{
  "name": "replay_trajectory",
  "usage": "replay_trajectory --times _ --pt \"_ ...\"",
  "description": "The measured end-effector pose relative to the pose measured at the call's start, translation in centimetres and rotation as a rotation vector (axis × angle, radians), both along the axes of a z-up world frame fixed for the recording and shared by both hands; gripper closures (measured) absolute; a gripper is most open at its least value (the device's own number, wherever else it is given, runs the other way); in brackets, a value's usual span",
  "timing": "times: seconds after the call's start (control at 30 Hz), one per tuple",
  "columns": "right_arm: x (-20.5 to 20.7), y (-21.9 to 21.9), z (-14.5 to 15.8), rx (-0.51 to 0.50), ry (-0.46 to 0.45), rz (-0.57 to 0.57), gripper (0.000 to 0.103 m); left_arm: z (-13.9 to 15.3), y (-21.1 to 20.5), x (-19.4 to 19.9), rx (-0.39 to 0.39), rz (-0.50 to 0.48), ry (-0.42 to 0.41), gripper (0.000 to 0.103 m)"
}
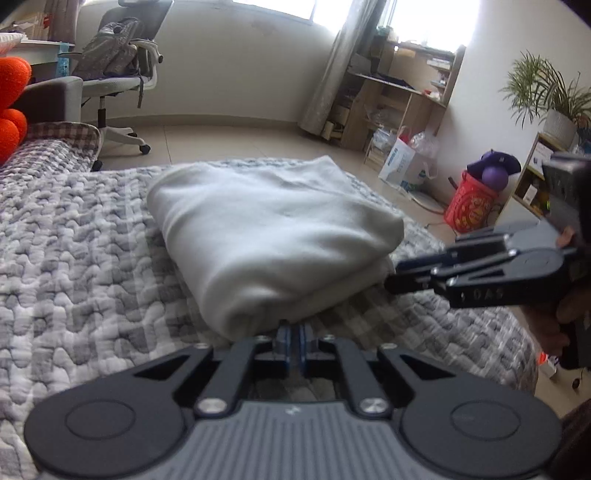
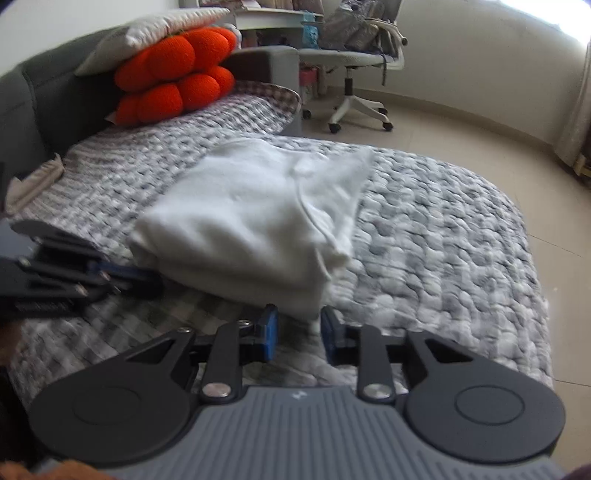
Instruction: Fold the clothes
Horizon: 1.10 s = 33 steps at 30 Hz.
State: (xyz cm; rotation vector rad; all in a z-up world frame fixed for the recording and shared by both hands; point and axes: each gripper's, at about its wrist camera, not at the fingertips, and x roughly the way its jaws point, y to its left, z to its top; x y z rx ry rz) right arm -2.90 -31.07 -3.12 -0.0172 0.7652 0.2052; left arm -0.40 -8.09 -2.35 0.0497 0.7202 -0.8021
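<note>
A folded white garment [image 1: 273, 236] lies on the grey quilted cover [image 1: 74, 240]. My left gripper [image 1: 293, 328] is shut, its tips against the near edge of the fold, and no cloth shows between the pads. In the right wrist view the garment [image 2: 251, 214] has its near corner hanging between the blue pads [image 2: 269, 332] of my right gripper [image 2: 299, 328], which stands open without pressing on it. The left gripper [image 2: 147, 280], blurred, lies beside the garment's left edge. From the left wrist view, the right gripper [image 1: 391, 284] reaches the garment's lower right side.
Orange round cushions [image 2: 173, 77] and a pale pillow [image 2: 147, 29] rest at the sofa back. An office chair [image 1: 122, 74] stands on the tiled floor beyond. A red bucket [image 1: 469, 203], a white bag [image 1: 402, 162], wooden shelves [image 1: 399, 96] and a potted plant [image 1: 554, 107] are off to the right.
</note>
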Motion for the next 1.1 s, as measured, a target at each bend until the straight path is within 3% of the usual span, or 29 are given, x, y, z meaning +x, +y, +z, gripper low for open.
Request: replay_trajectory --times 0.07,0.13,0.23,0.37,0.43,0.57,0.73,1.1 --pt "-0.1 -0.6 0.1 0.007 0.011 -0.015 0.073 0.7 0.3 0.1 -0.017 0.005 0.015 0.094" --pt "-0.1 -1.4 0.5 0.043 0.009 -0.034 0.072 1.1 0.8 0.4 -0.035 0.007 0.049 0.081" --pt "-0.4 -2.6 1.5 0.099 -0.016 -0.077 0.054 1.4 1.1 0.5 -0.052 -0.004 0.092 0.067" --pt "-0.5 -3.8 2.4 0.163 -0.032 -0.120 0.049 2.0 0.8 0.3 -0.029 0.009 0.127 0.056" --pt "-0.5 -4.1 2.6 0.178 -0.032 -0.137 0.045 2.3 0.6 0.2 0.000 0.028 0.136 0.041" --pt "-0.6 -4.4 3.0 0.208 -0.022 -0.165 0.039 2.6 0.5 0.0 0.060 0.073 0.125 0.035" --pt "-0.5 -4.7 3.0 0.222 0.011 -0.201 0.032 2.3 0.6 0.4 0.103 0.105 0.167 0.017" --pt "-0.4 -5.1 2.6 0.280 0.084 -0.242 0.016 1.6 1.0 1.3 0.170 0.185 0.260 0.007"
